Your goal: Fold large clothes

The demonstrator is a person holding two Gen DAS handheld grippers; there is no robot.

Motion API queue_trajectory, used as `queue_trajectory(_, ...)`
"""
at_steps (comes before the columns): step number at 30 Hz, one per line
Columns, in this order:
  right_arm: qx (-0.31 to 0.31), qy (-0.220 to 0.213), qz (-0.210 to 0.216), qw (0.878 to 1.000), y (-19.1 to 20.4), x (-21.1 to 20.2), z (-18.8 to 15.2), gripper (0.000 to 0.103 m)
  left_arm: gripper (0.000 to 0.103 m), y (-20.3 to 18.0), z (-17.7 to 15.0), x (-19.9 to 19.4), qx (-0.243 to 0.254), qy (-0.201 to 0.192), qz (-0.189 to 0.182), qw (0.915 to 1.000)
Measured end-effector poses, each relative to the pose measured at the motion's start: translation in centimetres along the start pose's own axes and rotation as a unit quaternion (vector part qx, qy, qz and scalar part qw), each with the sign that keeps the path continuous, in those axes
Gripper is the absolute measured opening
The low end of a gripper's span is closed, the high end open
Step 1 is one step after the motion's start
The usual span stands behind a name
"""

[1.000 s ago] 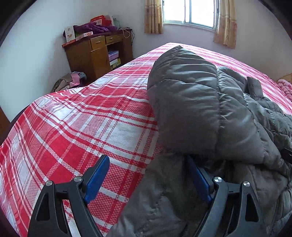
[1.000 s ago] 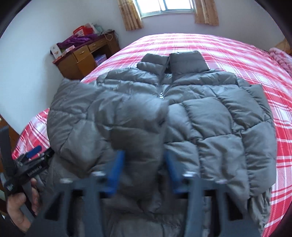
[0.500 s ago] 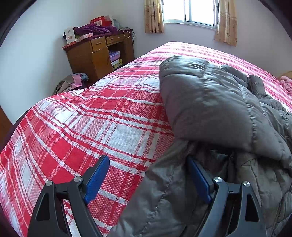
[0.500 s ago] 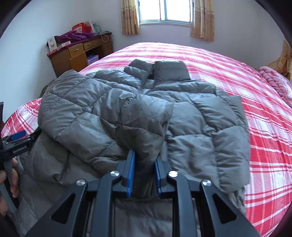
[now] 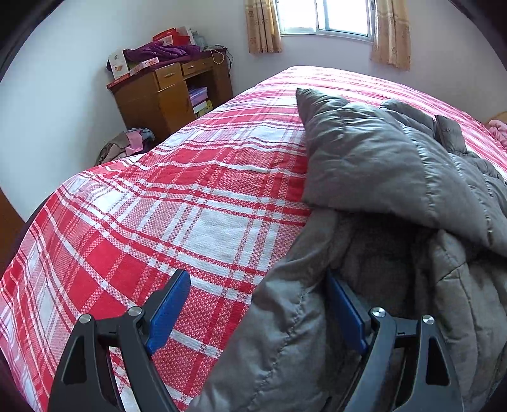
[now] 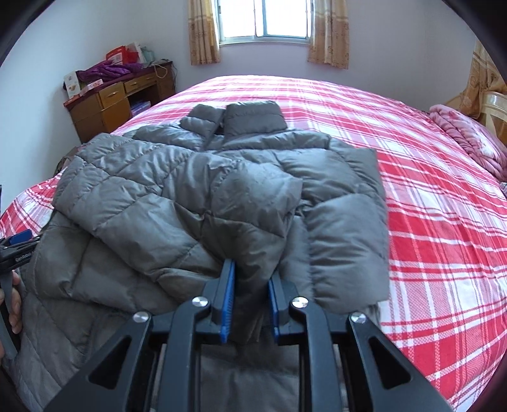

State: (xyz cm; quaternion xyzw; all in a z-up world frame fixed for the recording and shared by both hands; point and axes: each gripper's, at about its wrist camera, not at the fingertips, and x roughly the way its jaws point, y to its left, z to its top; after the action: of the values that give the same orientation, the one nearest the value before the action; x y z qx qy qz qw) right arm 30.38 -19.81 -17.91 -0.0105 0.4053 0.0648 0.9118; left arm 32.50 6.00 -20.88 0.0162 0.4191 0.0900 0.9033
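- The right gripper (image 6: 250, 285) has its two blue-padded fingers (image 6: 227, 294) drawn close together, pinching a bunched fold of the grey puffer jacket (image 6: 196, 202); the padded cloth fills the narrow gap between the pads.
- The pinched fold is the end of a sleeve (image 6: 253, 206) laid across the jacket's front; it rises from between the fingers and runs ahead and to their left.
- Beyond the right fingertips the jacket lies spread on the red and white plaid bedspread (image 6: 427, 196), collar (image 6: 240, 119) at the far end, pointing towards the window (image 6: 264, 19).
- To the right of the right fingers the jacket's other side lies flat, with bare bedspread past it.
- The left gripper (image 5: 259, 301) has its fingers (image 5: 168, 301) spread wide apart.
- Its left finger stands over bare bedspread (image 5: 190, 206); its right finger is against the jacket's (image 5: 380, 177) lower edge, and grey cloth fills part of the gap between the pads without being squeezed.
- Ahead and to the right of the left fingers the folded-over sleeve lies on top of the jacket.
- In the right wrist view the left gripper (image 6: 16, 245) shows at the far left edge, held by a hand (image 6: 12, 304), beside the jacket's hem.
- A wooden desk (image 5: 171, 92) stands far ahead, left of both grippers' fingers, against the wall.
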Motion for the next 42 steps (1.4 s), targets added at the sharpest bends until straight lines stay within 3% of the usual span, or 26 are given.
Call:
queue_trajectory(8, 0.02, 0.006, -0.007, 1.0, -1.9, 1.0, -0.4, 0.021, 0.087, -0.1, 0.0, 0.1, 0.008, 0.003, 0.003, 1.0)
queue_trajectory(10, 0.021, 0.007, -0.002, 1.0, -2.0, 1.0, -0.5, 0.026, 0.087, 0.1, 0.2, -0.7, 0.009, 0.009, 0.004, 0.9999)
queue_trajectory(15, 0.05, 0.005, 0.005, 0.999, -3.3, -0.8, -0.4, 0.051, 0.087, 1.2, 2.8, -5.4, 0.018, -0.032, -0.006, 0.9993)
queue_trajectory(19, 0.067, -0.014, -0.013, 0.998, -4.0, -3.2, 0.1, 0.053, 0.087, 0.4, 5.8, -7.6, 0.01, -0.058, -0.039, 0.9975)
queue_trajectory(22, 0.089, -0.038, -0.002, 0.995, -4.0, -4.5, 1.3, 0.054, 0.087, -2.2, 8.1, -7.5, 0.008, -0.08, -0.064, 0.9947)
queue_trajectory(24, 0.084, -0.048, 0.003, 0.995, -3.0, -4.4, 2.4, 0.054, 0.087, -4.2, 9.5, -6.1, -0.004, -0.081, -0.113, 0.9903)
queue_trajectory(25, 0.073, -0.052, 0.008, 0.996, -2.1, -4.0, 3.1, 0.054, 0.087, -5.1, 10.0, -5.3, 0.0, -0.087, -0.116, 0.9894)
queue_trajectory(28, 0.051, -0.052, 0.023, 0.997, 0.1, -2.2, 4.6, 0.054, 0.087, -7.5, 10.4, -1.7, 0.015, -0.078, -0.099, 0.9919)
queue_trajectory(30, 0.029, -0.045, 0.021, 0.998, 1.6, -0.3, 5.2, 0.054, 0.087, -8.5, 9.9, 1.8, 0.028, -0.049, -0.067, 0.9962)
queue_trajectory(32, 0.019, -0.038, 0.015, 0.999, 2.3, 1.5, 5.1, 0.054, 0.087, -8.4, 9.3, 4.2, 0.024, -0.022, -0.059, 0.9978)
queue_trajectory(34, 0.023, -0.029, 0.011, 0.999, 2.3, 3.1, 4.6, 0.054, 0.088, -7.9, 8.8, 6.0, 0.006, 0.001, -0.075, 0.9972)
queue_trajectory(37, 0.021, -0.025, 0.006, 0.999, 2.2, 4.8, 3.9, 0.054, 0.096, -7.2, 8.8, 6.9, -0.014, 0.015, -0.086, 0.9961)
queue_trajectory(42, 0.024, -0.024, -0.005, 0.999, 2.2, 5.8, 3.1, 0.054, 0.097, -8.1, 8.1, 7.2, 0.009, 0.012, -0.064, 0.9978)
